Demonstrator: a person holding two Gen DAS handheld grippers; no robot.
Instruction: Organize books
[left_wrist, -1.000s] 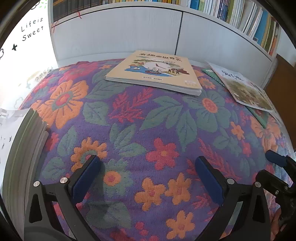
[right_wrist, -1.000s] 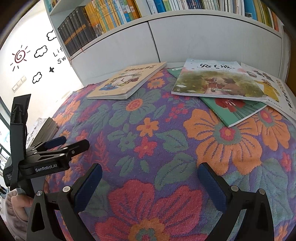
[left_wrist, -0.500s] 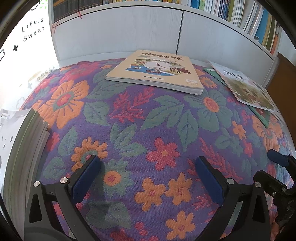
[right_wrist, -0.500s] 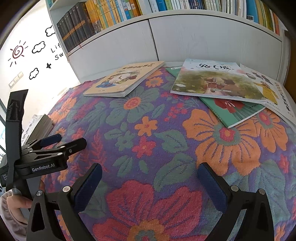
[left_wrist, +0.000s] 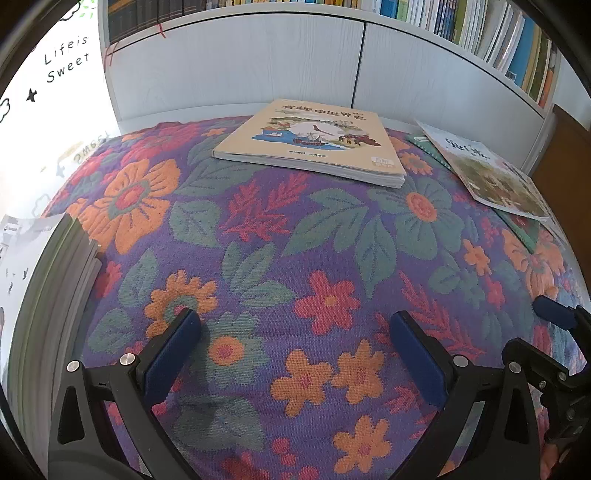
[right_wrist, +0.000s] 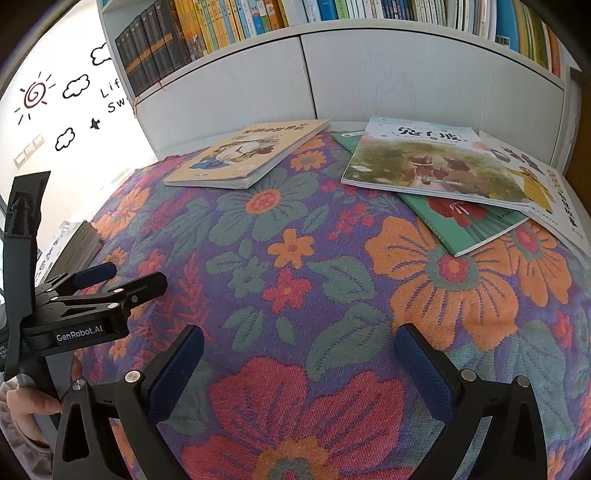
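Note:
A thick tan picture book (left_wrist: 314, 142) (right_wrist: 247, 153) lies flat at the far side of the flowered tablecloth (left_wrist: 295, 258). To its right a thin book with a green meadow cover (right_wrist: 432, 162) (left_wrist: 491, 173) overlaps a green book with a red flower (right_wrist: 465, 221), and a white-covered book (right_wrist: 535, 184) lies at the far right. A stack of books (left_wrist: 48, 295) (right_wrist: 79, 242) stands at the table's left edge. My left gripper (left_wrist: 295, 350) is open over bare cloth. My right gripper (right_wrist: 299, 365) is open too, nothing between its fingers.
A white cabinet (right_wrist: 406, 74) stands behind the table, with a shelf of upright books (right_wrist: 295, 14) above it. A wall with drawn clouds and lettering (right_wrist: 74, 88) is on the left. A hand (right_wrist: 26, 406) holds the left gripper's handle.
Both grippers have drifted slightly, so the books sit a little lower in both views. Nothing has been taken hold of.

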